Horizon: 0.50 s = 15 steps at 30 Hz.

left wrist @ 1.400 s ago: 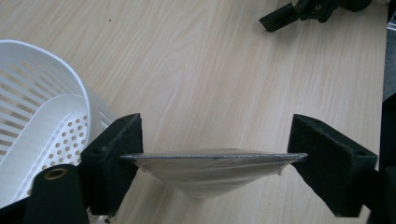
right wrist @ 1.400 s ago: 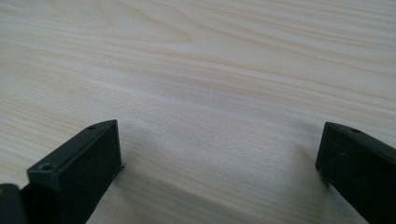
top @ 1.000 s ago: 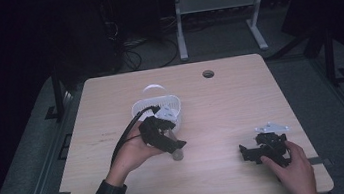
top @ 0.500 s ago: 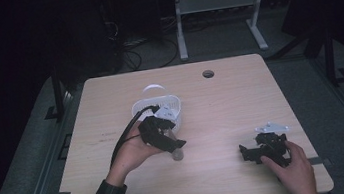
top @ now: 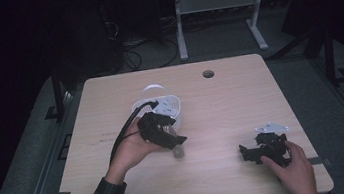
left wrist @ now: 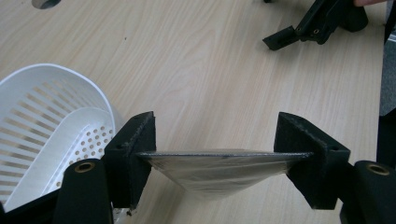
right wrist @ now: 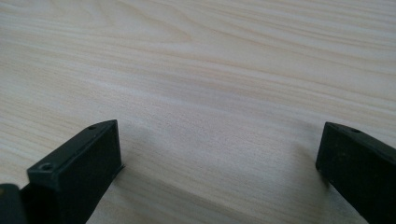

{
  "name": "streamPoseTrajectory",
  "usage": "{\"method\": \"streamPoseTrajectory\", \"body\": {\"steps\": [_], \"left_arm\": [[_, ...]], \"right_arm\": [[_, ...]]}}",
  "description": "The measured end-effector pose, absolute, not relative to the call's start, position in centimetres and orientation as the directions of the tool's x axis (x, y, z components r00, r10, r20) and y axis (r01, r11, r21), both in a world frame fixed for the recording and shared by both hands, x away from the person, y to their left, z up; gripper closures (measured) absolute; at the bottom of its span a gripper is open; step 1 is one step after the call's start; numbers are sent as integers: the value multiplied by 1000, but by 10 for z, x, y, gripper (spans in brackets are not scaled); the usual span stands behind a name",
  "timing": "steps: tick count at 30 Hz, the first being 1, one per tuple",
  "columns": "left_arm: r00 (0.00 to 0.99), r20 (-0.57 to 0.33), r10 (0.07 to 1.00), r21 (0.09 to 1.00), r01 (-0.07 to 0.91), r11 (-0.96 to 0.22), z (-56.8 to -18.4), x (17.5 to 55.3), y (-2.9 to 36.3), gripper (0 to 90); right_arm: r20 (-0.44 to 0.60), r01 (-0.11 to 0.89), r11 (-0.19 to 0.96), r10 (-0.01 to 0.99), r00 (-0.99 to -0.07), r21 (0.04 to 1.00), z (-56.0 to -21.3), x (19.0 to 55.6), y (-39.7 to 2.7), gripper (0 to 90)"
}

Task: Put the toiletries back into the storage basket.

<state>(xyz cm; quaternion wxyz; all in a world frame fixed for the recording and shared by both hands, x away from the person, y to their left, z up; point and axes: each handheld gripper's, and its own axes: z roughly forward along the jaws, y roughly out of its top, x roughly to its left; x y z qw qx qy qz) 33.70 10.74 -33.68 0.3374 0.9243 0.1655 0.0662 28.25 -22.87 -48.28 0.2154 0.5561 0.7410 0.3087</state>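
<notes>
My left gripper (top: 175,144) (left wrist: 214,140) hovers over the table just in front of a white slotted basket (top: 161,109) (left wrist: 44,121). Its jaws stand wide and are shut on a clear, grey-tinted round object (left wrist: 212,169) (top: 179,152) that spans from one pad to the other, seen edge-on. What exactly the object is I cannot tell. My right gripper (top: 249,153) (right wrist: 219,140) rests low on the table near the front right, open, with only bare wood between its jaws. Farther off in the left gripper view, the right gripper (left wrist: 299,33) lies at the top right.
The wooden table (top: 241,98) has a round cable hole (top: 208,74) near its far edge. A grey three-cornered plate (top: 271,128) tops the right gripper. The left gripper's cable (top: 123,132) loops back past the basket. A white stand (top: 213,6) sits on the floor beyond.
</notes>
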Motion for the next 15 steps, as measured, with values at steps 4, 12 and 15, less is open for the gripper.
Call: {"method": "streamPoseTrajectory", "body": {"steps": [4, 12, 15], "left_arm": [[934, 5, 356, 656, 266, -707, -331, 337, 110, 292], [934, -7, 357, 679, 267, -684, -321, 338, 115, 292], [931, -14, 365, 690, 274, -670, -315, 338, 118, 292]], "right_arm": [[24, 691, 191, 957, -289, 697, -483, 283, -229, 0], [24, 691, 191, 957, -288, 697, -483, 282, -229, 0], [24, 691, 191, 957, -288, 697, -483, 282, -229, 0]]}}
